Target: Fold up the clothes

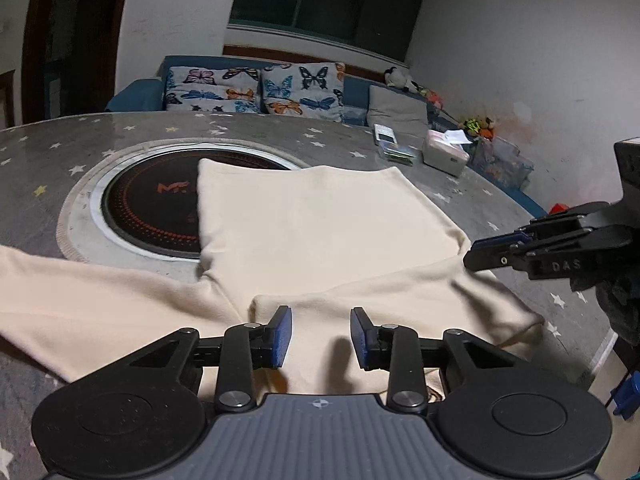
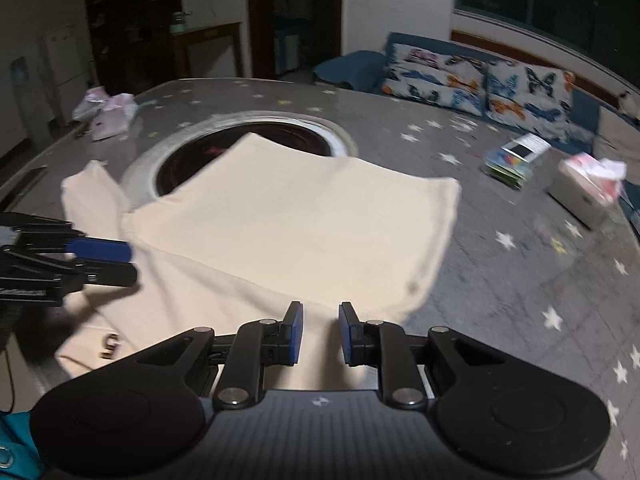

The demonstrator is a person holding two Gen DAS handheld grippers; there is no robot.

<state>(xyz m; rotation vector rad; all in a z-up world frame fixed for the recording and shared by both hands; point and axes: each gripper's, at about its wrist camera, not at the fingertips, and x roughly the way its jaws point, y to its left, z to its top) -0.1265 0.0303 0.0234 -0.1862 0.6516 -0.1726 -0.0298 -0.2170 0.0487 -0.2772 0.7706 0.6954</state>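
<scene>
Star-print table (image 1: 120,136), inset cooktop (image 1: 152,204), perhaps sofa (image 1: 256,88) behind

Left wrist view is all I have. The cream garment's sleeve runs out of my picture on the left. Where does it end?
Observer: The sleeve ends on the table, beside the ring of the round cooktop.
Operator: Is anything else on that side of the table?
Observer: Yes, a pink and white bundle lies near the far edge.
Operator: Does the right gripper pinch the cloth?
Observer: The right gripper shows a gap between its pads, with the cream garment visible in it. I cannot tell if it is pinching.
</scene>
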